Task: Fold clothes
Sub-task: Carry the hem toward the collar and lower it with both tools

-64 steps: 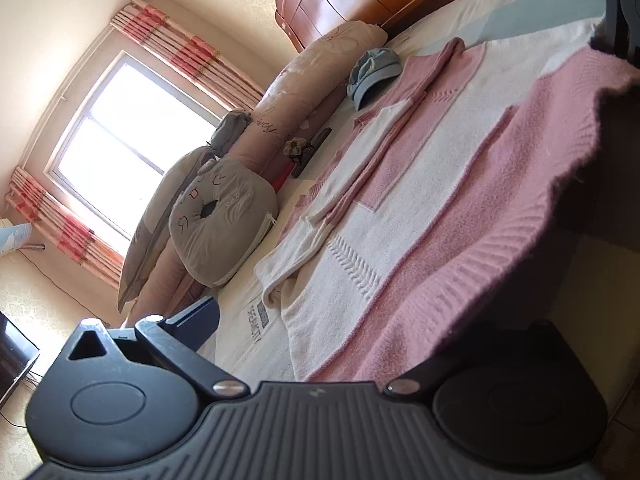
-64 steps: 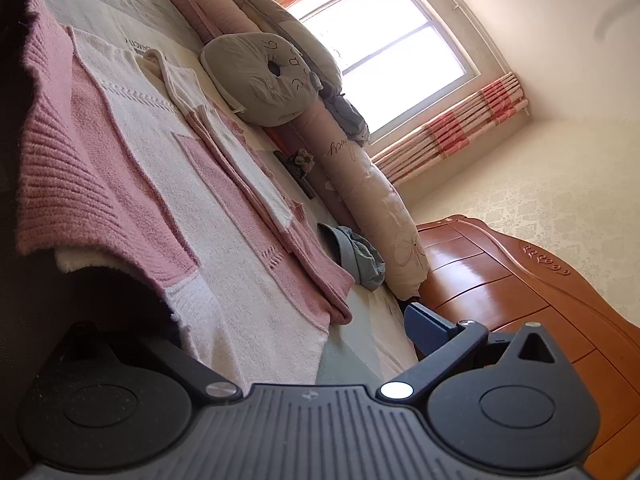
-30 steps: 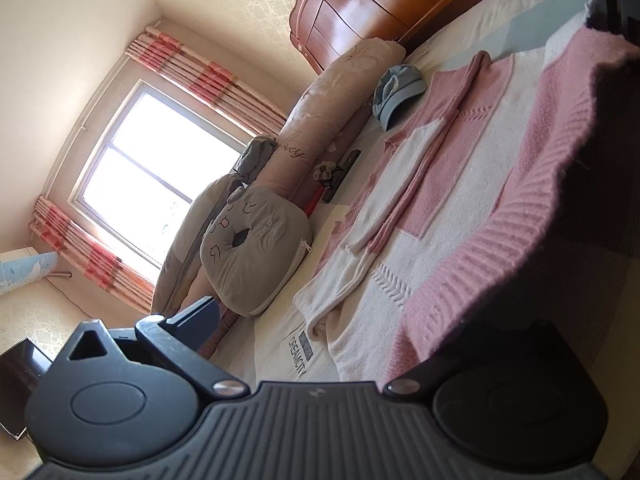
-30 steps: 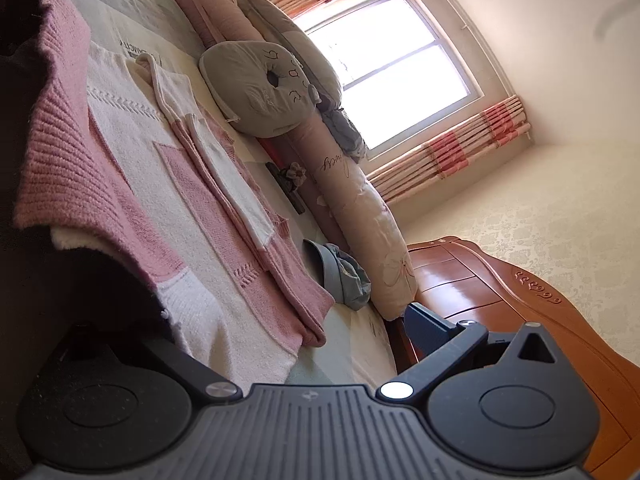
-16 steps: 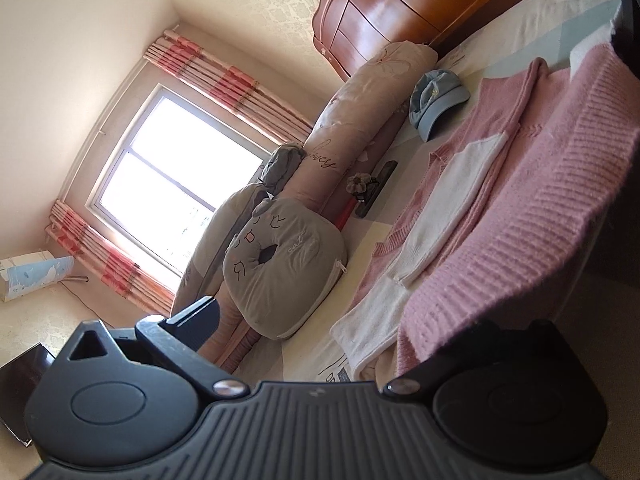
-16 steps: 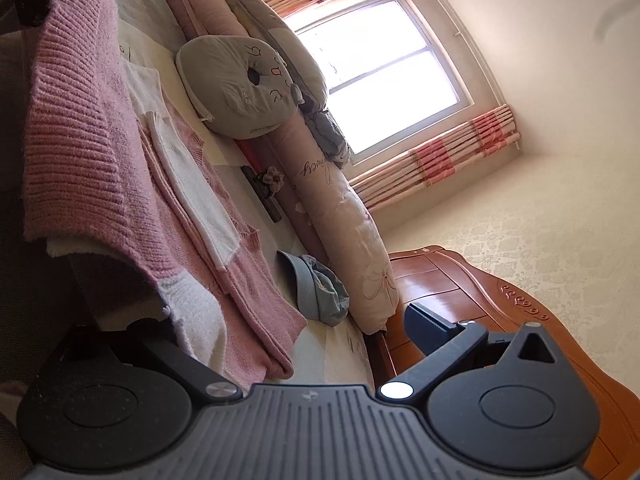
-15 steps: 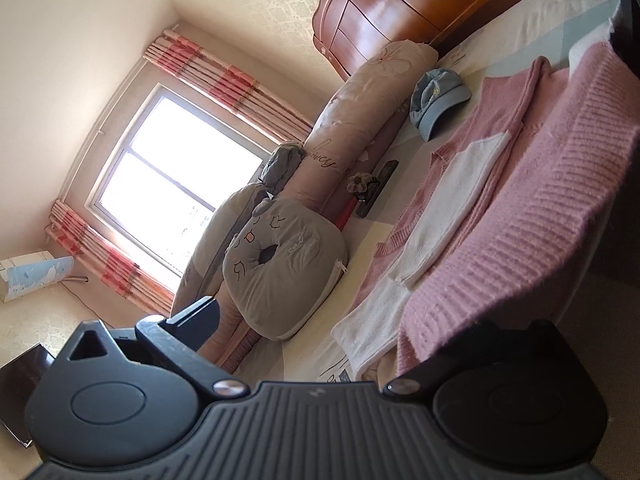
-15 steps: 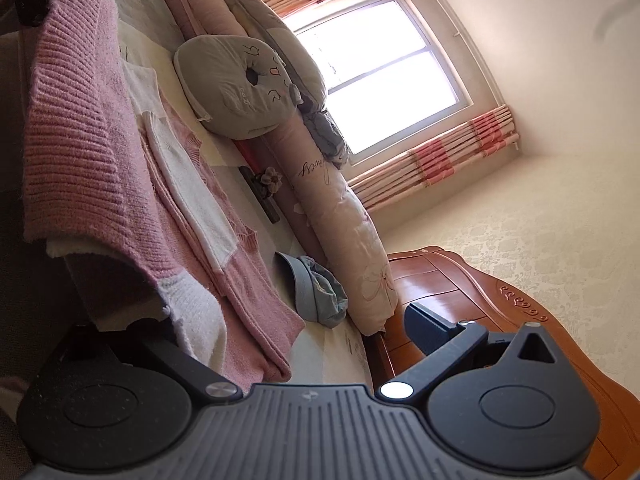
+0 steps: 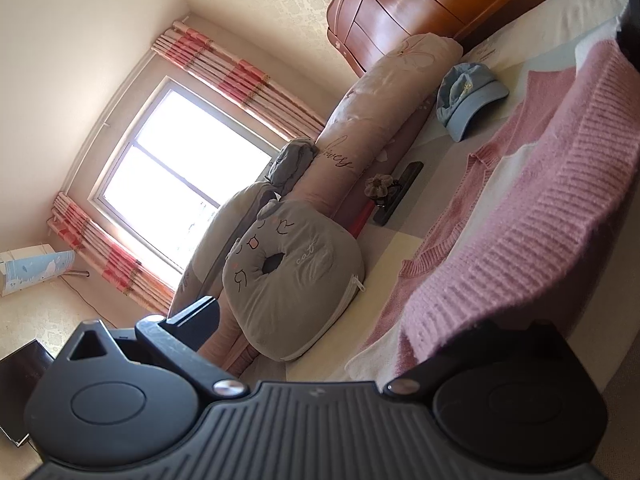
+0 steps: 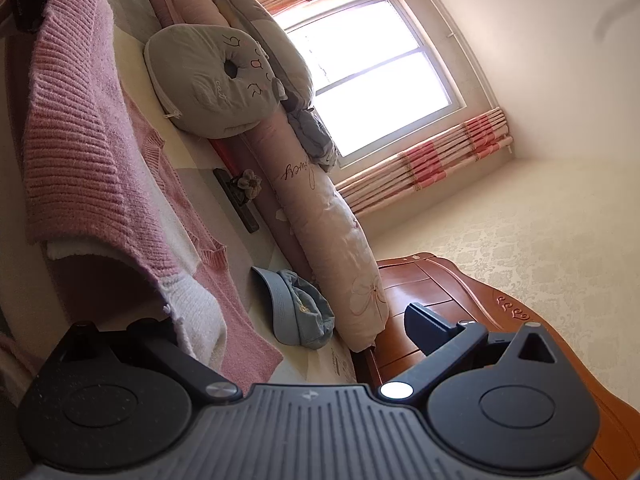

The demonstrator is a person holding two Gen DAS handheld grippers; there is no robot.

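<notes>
- My left claw (image 9: 338,324) shows one finger (image 9: 196,316) standing wide at 9 o'clock. The other is buried under knit at 3 o'clock, so I cannot tell whether anything is pinched.
- My right claw (image 10: 292,320) is the mirror of that: a bare finger (image 10: 424,320) at 3 o'clock, and the 9 o'clock one hidden by cloth. I cannot tell its grip either.
- The pink and white sweater (image 9: 540,216) is lifted by its ribbed hem, which runs from my left claw toward 2 o'clock. The rest lies flat on the bed (image 9: 384,256) beneath.
- In the right wrist view the same hem hangs from 11 o'clock down to my covered finger.
- At 12 o'clock of my left claw, a grey cat-face cushion (image 9: 292,268) leans against a long pink bolster (image 9: 372,120).
- A dark flat object with a fabric flower (image 9: 396,196) lies beside the bolster, at 1 o'clock.
- A blue cap (image 9: 468,96) sits on the bed at 1 o'clock, close to the sweater's far edge.
- Beyond it stands the wooden headboard (image 9: 400,4).
- At 10 o'clock is a bright window (image 9: 176,184) with striped pink curtains (image 9: 240,76).
</notes>
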